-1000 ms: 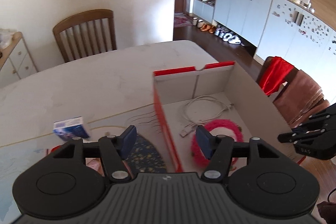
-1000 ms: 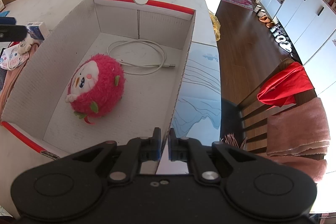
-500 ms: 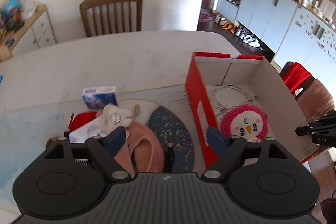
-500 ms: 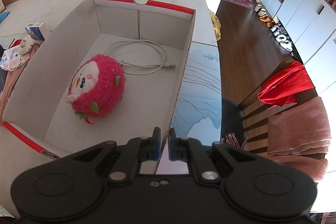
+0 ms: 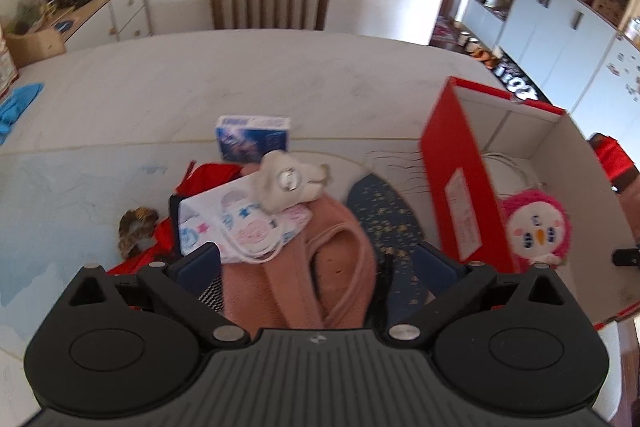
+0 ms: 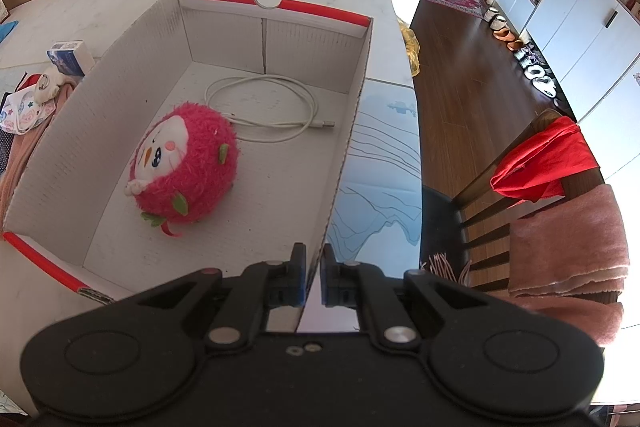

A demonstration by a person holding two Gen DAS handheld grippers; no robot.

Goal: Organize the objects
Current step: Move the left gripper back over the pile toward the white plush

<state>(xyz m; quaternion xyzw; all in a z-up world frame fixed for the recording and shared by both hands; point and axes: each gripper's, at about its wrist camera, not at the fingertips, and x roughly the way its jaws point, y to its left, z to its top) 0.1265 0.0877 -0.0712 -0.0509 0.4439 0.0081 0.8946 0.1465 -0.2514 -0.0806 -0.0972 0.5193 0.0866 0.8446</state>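
Left hand-held gripper (image 5: 316, 263): jaws opening, nothing pinched, above pink fleece garment (image 5: 320, 267) on desk (image 5: 240, 75). Right hand-held gripper (image 6: 313, 277): clenched on red-trimmed white cardboard box (image 6: 352, 131) wall.

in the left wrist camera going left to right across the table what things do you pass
Blue cloth at the table's left edge → brown furry item → patterned face mask → pink garment → dark blue speckled cloth → red box wall → pink plush toy inside the box.
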